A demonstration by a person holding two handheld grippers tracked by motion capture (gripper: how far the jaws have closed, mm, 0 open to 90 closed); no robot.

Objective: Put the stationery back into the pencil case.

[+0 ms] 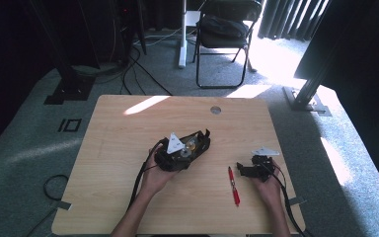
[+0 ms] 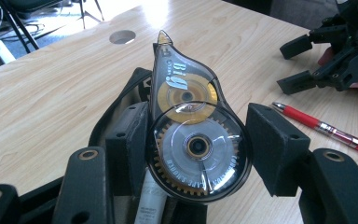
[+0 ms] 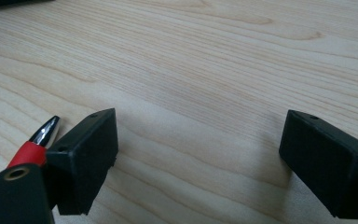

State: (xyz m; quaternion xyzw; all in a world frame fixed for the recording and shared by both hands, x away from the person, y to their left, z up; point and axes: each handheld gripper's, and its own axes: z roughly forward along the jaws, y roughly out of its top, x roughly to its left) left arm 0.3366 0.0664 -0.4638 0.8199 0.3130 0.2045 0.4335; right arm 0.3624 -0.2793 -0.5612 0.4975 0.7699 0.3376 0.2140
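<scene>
The left gripper has its fingers clamped on a clear correction tape dispenser. The right gripper rests on the desk, fingers apart, just beside a red pen

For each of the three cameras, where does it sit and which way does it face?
High view: above the person's side, looking forward and down on the table; both forearms, left gripper, right gripper.
Left gripper view: along its jaws at the correction tape dispenser between them.
Right gripper view: along open jaws at bare wood.
Shared: the red pen.
</scene>
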